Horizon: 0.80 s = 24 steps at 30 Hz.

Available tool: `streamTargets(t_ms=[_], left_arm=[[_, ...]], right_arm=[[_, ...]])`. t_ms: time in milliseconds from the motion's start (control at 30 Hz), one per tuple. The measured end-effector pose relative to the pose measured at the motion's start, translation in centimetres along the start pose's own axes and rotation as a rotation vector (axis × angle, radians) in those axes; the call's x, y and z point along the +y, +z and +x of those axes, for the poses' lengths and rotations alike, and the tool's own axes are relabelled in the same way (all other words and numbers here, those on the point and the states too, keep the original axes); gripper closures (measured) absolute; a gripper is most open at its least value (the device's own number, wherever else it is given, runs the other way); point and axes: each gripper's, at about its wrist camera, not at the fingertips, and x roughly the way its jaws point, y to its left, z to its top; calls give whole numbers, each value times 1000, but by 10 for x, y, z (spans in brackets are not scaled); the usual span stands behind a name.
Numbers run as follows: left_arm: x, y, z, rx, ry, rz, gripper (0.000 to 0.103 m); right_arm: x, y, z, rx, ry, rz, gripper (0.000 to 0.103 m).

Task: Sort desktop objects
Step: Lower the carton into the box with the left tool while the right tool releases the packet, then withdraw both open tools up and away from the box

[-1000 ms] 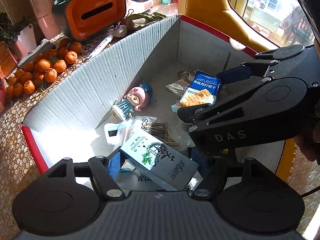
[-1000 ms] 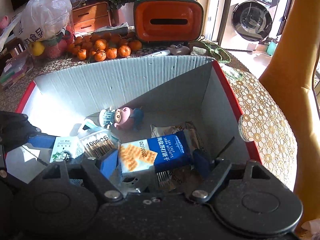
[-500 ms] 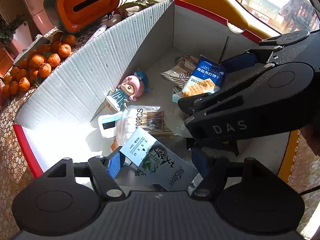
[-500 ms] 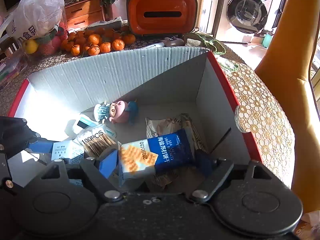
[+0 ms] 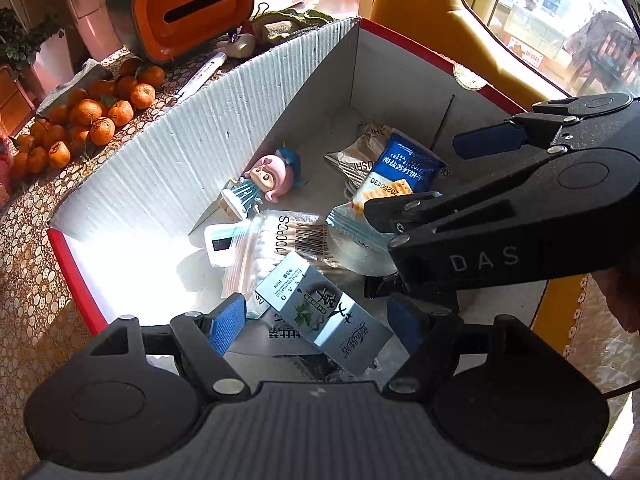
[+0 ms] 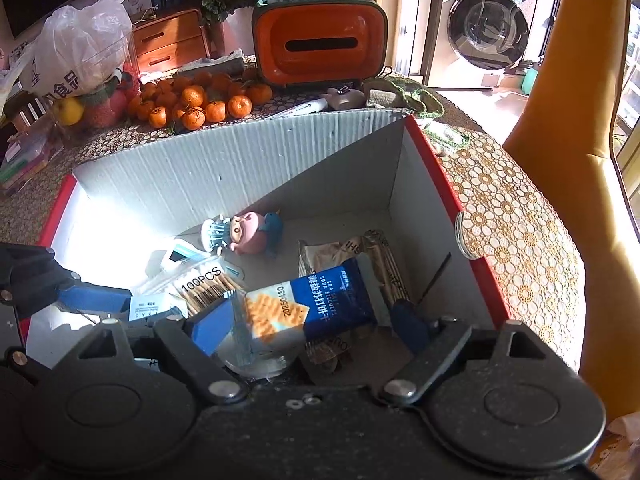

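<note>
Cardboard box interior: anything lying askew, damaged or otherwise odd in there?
Nothing damaged or spilled. The doll figurine lies toppled on its side by the back wall. The cotton swab bag lies loosely over a small white device, and the cracker packet over a crumpled wrapper.

Corrugated cardboard box (image 5: 168, 160), matt white

Between the left gripper's (image 5: 316, 320) fingers lies a small carton (image 5: 324, 316), inside the cardboard box (image 5: 160, 168). Ahead of those fingers sit a cotton swab bag (image 5: 280, 240) and, farther on, a figurine (image 5: 260, 184). Between the right gripper's (image 6: 308, 316) fingers lies a cracker packet (image 6: 312, 304) on a wrapper (image 6: 360, 252). Beyond the box's far wall, tangerines (image 6: 200, 100) lie left of a tissue box (image 6: 320, 44).
</note>
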Motion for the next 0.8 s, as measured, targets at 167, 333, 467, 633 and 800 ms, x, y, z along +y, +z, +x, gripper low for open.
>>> streamTargets(t_ms=[167, 333, 467, 633, 800], left_arm=[[-1, -3, -18, -32, 1, -10, 26], [-1, -9, -40, -62, -6, -19, 26], [1, -18, -58, -91, 2, -29, 26], [8, -30, -77, -127, 3, -61, 25], [13, -41, -94, -177, 24, -88, 22]], right_arm=[[1, -2, -18, -25, 2, 5, 16], [0, -6, -40, -54, 16, 6, 16], [2, -10, -57, -76, 28, -4, 15], [5, -18, -78, -110, 45, -10, 14], [9, -30, -93, -145, 68, -11, 13]])
